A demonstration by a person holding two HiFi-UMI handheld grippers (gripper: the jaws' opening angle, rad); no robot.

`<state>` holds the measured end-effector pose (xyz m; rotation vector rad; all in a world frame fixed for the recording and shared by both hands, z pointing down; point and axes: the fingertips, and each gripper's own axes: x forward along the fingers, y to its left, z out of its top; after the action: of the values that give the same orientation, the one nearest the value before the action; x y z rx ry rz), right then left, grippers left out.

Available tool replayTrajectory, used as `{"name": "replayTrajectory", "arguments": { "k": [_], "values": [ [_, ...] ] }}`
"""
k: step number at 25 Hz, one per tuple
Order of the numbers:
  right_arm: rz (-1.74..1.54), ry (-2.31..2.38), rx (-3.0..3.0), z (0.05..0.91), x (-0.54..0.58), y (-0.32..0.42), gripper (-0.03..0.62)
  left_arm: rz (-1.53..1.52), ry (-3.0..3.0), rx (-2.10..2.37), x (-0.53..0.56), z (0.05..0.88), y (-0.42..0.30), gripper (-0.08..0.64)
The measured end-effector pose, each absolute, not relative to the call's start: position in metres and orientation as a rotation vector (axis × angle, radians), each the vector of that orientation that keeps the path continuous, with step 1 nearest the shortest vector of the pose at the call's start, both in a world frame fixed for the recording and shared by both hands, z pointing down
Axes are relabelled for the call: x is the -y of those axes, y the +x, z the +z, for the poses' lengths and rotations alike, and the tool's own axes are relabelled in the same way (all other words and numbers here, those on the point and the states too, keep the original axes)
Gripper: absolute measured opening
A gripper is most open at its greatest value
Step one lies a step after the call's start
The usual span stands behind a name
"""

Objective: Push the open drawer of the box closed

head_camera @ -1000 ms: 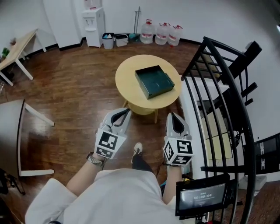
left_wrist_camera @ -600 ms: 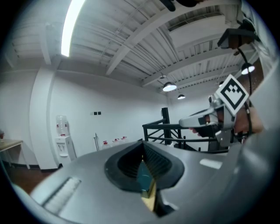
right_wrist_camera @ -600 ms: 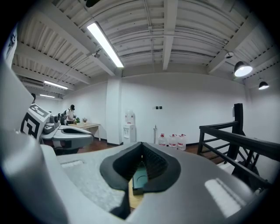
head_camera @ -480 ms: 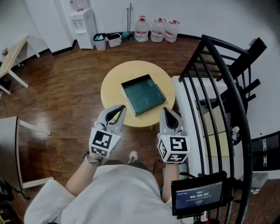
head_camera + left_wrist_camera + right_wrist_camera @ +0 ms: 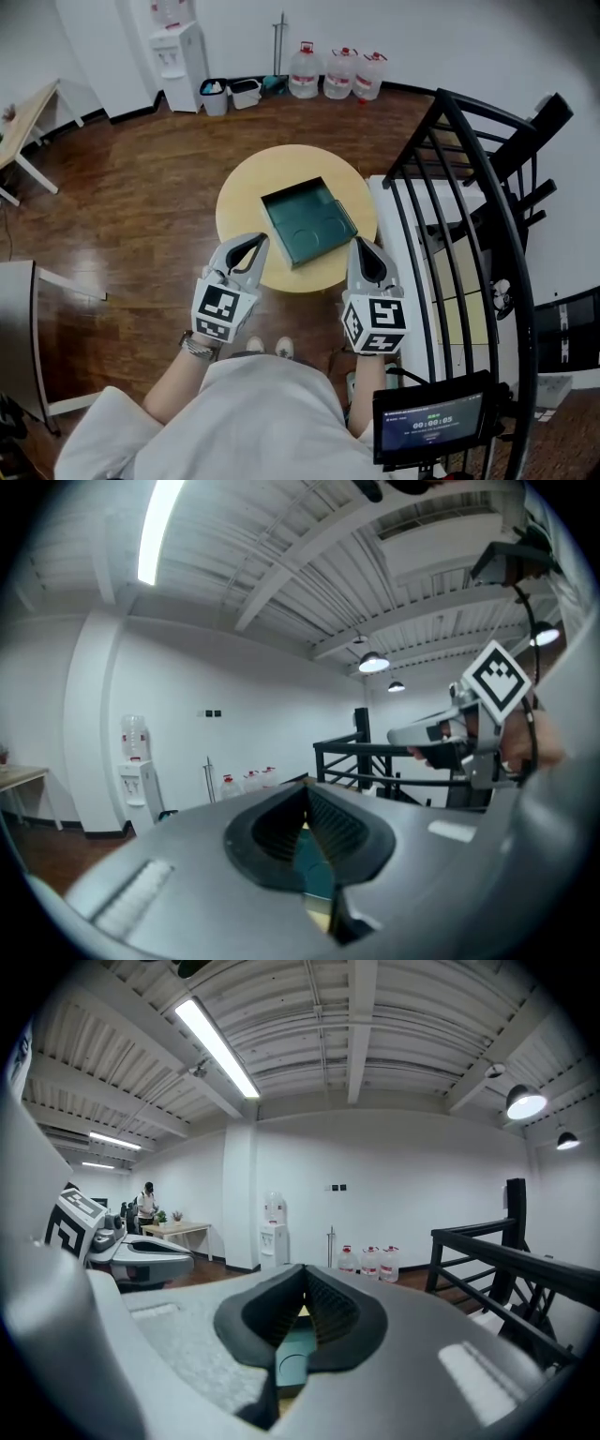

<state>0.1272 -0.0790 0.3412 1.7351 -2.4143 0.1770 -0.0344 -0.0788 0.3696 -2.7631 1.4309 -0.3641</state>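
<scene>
While the round tabletop point(image 5: 242, 187) carries the dark green box point(image 5: 309, 223) near its middle, nothing looks pushed yet, so the whole closing is left. Its longer sides run away from you, leaning left. Your left gripper point(image 5: 253, 241) and right gripper point(image 5: 363, 246) hover at the near edge, jaws together, empty.
</scene>
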Motion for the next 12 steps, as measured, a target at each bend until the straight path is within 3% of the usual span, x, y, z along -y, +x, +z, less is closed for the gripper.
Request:
{"name": "replayTrajectory", "arguments": {
  "k": [12],
  "values": [
    [0.212,1.973,2.272,0.339,0.081,0.145,0.002,-0.409,-2.768,-1.399,0.128,0.374,-0.072,0.011]
  ]
}}
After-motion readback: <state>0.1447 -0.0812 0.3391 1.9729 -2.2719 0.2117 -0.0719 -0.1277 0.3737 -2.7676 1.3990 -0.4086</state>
